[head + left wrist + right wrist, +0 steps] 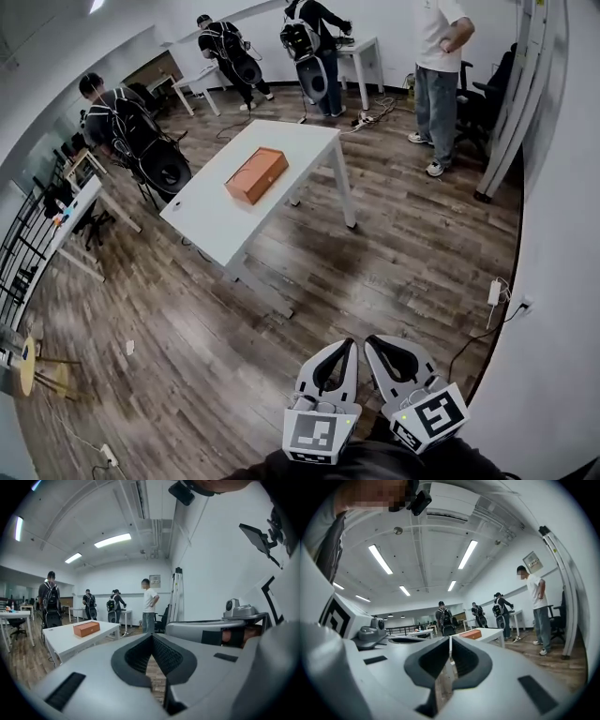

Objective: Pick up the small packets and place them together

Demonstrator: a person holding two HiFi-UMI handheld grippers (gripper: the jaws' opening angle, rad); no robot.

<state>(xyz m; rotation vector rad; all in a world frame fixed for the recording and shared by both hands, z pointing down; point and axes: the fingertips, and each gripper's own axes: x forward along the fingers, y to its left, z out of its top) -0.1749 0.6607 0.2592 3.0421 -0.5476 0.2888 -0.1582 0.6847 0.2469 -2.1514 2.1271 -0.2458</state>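
Note:
No small packets show in any view. An orange box (256, 174) lies on a white table (217, 221) in the middle of the room, well ahead of both grippers. In the head view my left gripper (351, 343) and right gripper (369, 340) are held side by side low over the wooden floor, near the right wall. Both are shut with nothing between their jaws. The left gripper view has its closed jaws (151, 636) aimed toward the table (70, 641) and the box (86, 628). Past the closed right jaws (450, 640) the box (471, 634) is also seen.
A person in a white shirt (439, 56) stands at the far right beside a folded ladder (525, 84). Three people with backpacks (141, 131) stand at other desks along the back and left. A cable and charger (494, 292) hang at the right wall.

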